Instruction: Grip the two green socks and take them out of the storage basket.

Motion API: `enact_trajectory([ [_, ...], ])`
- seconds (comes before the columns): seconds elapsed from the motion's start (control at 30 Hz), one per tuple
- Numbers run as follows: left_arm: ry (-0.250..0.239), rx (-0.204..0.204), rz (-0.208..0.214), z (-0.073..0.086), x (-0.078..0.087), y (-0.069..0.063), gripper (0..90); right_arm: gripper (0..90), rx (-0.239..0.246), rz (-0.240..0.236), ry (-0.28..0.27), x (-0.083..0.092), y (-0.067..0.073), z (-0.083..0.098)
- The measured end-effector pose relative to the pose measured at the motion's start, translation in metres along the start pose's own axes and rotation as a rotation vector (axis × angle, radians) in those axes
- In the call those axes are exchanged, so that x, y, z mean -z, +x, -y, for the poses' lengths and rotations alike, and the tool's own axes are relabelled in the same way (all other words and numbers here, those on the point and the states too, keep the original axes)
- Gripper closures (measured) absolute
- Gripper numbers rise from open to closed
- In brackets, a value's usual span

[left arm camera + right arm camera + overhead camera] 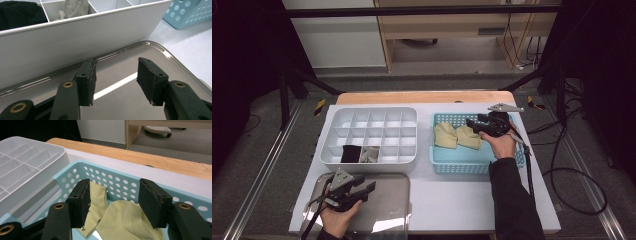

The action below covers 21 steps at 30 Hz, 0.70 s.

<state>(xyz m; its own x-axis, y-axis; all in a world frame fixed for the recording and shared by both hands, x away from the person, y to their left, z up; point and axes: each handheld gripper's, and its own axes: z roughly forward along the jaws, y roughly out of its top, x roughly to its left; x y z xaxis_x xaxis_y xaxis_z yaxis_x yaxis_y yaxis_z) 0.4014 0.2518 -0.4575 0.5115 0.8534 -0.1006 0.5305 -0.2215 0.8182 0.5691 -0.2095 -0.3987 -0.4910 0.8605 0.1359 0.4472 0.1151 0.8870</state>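
1. we note the right gripper (pixel 474 126) poised over the blue basket (pixel 462 162), its jaws apart with nothing between them yet; in the right gripper view the pads stand either side of the pale yellow socks (pixel 125 220) without pressing on them.
2. the socks lie loose in the far half of the basket, two of them overlapping. we judge the gripper is lined up this way so the jaws can straddle one sock and close on it from above.
3. the left gripper (pixel 366 191) rests low over the steel tray (pixel 387 210) at the near left of the table, jaws apart and empty. it looks parked there, out of the right hand's way.
4. the white divided organiser (pixel 369 112) sits just beyond the tray, beside the basket. two near-row cells are filled: a black sock (pixel 350 153) and a grey sock (pixel 370 154) in adjacent cells. we take the remaining open cells as the destination for the yellow socks, one item per cell.
5. basket and organiser stand side by side, which we judge keeps the carry short.
6. writing: we find no brand, label or legible text on basket, organiser, tray, socks or grippers.
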Motion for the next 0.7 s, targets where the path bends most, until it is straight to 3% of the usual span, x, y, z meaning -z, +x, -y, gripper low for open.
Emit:
enact_trajectory([
  [0.27,0.004,-0.002,0.0,0.001,-0.001,0.0,48.5,41.9,0.007,0.03,0.014,-0.011,-0.003,0.004],
  [0.7,0.007,-0.003,0.002,0.001,-0.002,0.0,48.5,39.6,0.013,0.063,0.094,-0.033,-0.007,0.016],
])
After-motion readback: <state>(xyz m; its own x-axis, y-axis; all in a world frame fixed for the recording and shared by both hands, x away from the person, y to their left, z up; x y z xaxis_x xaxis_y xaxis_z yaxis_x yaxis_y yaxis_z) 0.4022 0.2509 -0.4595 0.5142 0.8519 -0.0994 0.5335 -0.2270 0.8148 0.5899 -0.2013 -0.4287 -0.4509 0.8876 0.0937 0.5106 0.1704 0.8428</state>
